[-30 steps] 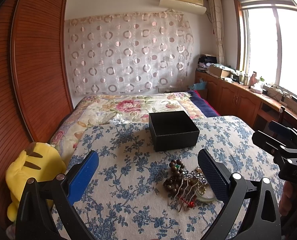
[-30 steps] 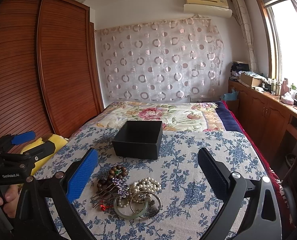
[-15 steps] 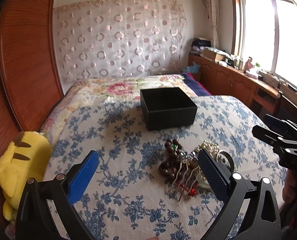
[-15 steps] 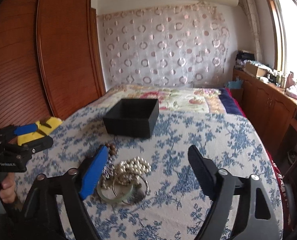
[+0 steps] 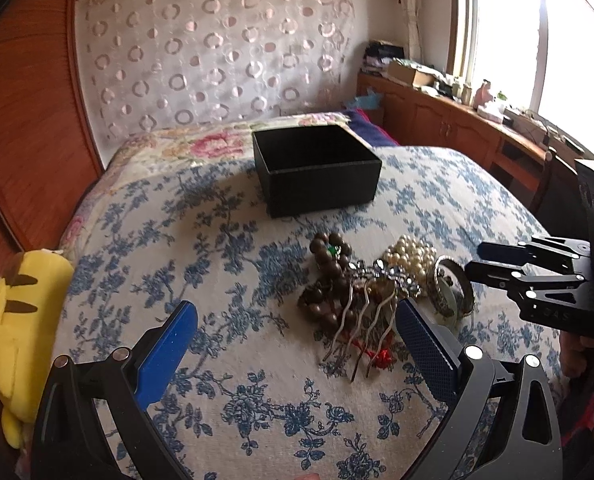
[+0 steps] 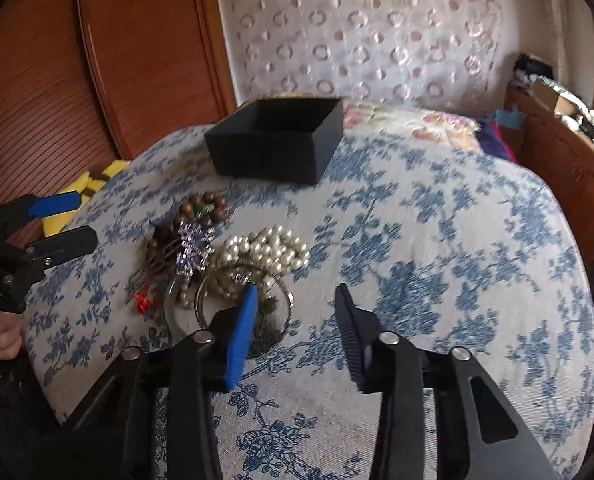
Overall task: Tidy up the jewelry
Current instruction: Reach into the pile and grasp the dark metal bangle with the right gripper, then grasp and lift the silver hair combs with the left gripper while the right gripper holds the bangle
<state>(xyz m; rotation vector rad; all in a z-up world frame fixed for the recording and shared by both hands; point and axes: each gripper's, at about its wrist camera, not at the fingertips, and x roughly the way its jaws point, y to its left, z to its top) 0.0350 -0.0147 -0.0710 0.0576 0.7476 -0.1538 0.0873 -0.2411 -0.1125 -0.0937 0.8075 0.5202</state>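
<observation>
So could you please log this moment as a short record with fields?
surface: bed with blue floral cover
box: black box, open, looks empty, beyond the pile
pile: wooden beads, hair comb, pearls, bangles, all heaped together
left tongs: open, near the comb, holding nothing
right tongs: jaws just been closing, nothing between them, beside the bangles
aside: yellow plush at the bed edge
</observation>
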